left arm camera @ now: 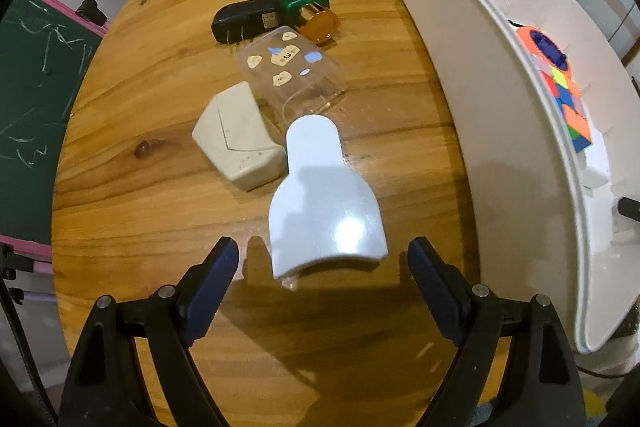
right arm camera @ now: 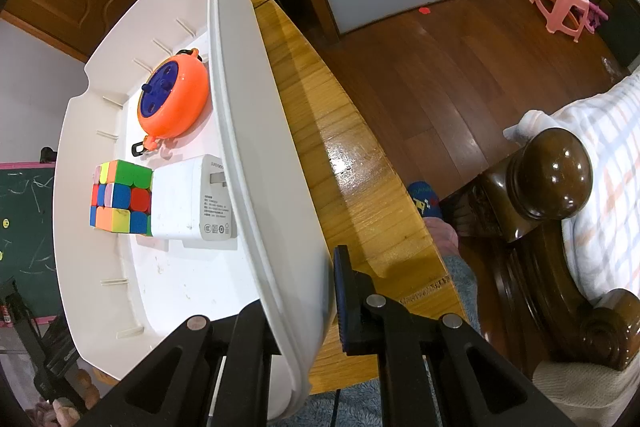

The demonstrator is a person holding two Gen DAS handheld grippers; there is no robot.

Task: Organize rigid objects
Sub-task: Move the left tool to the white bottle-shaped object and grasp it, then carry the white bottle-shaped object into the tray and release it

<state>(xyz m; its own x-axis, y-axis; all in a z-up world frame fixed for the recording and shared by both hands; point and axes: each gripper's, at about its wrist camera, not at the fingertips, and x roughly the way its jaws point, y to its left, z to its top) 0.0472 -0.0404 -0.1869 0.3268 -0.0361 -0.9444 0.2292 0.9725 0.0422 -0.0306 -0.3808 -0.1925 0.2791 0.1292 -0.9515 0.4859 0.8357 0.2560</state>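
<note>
The right tool (right arm camera: 320, 311) pinches the white bin's wall (right arm camera: 256, 131), apparently steadying it, while the left tool (left arm camera: 323, 281), spread wide, straddles the white bottle-shaped piece (left arm camera: 320, 199) just ahead on the counter (left arm camera: 140, 207), seemingly to grasp it.

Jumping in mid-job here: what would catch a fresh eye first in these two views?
The big white bin at the table's edge, its wall clamped by the right gripper, with an orange reel, a colour cube and a white charger already inside. On the wooden table beside it, the open left gripper hangs just short of a pale blue bottle-shaped piece, with more clutter lying beyond.
</note>
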